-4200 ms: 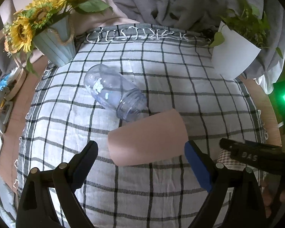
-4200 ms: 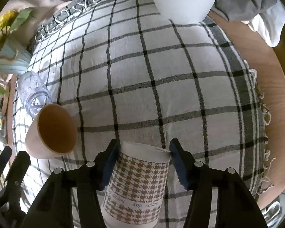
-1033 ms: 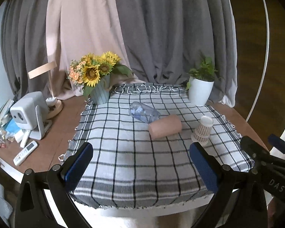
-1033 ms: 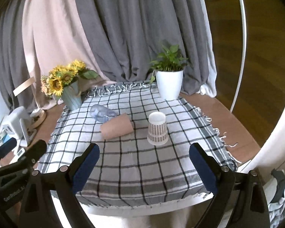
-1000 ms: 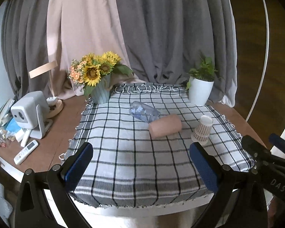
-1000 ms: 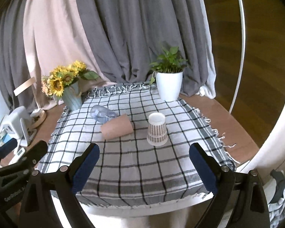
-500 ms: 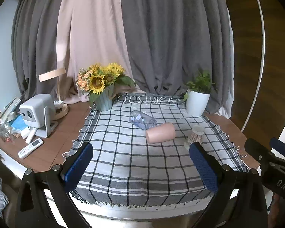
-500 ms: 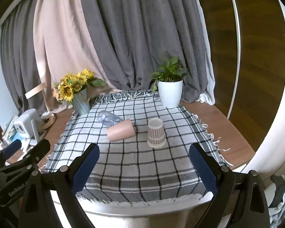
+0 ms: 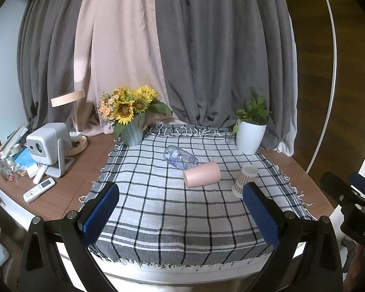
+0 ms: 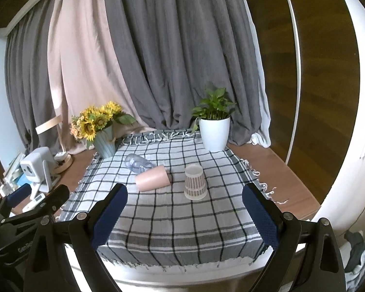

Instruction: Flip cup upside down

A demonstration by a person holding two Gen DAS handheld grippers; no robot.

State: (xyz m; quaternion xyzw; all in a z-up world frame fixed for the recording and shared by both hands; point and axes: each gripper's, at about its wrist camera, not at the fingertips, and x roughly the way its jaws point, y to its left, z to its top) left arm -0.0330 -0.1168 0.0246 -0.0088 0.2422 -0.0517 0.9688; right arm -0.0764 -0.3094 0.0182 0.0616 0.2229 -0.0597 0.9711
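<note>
Both tongs [image 9: 181,213] [image 10: 185,213] agape, empty — paper cup [image 10: 194,182] inverted mid-cloth, seemingly well off the fringe.

Soft, even daylight; both views sharp, without glare. Strong fisheye distortion bends the grey pleated curtains [image 9: 219,60] and darkens corners. Faint shadows fall beneath the upside-down houndstooth paper cup [image 10: 194,182].
</note>
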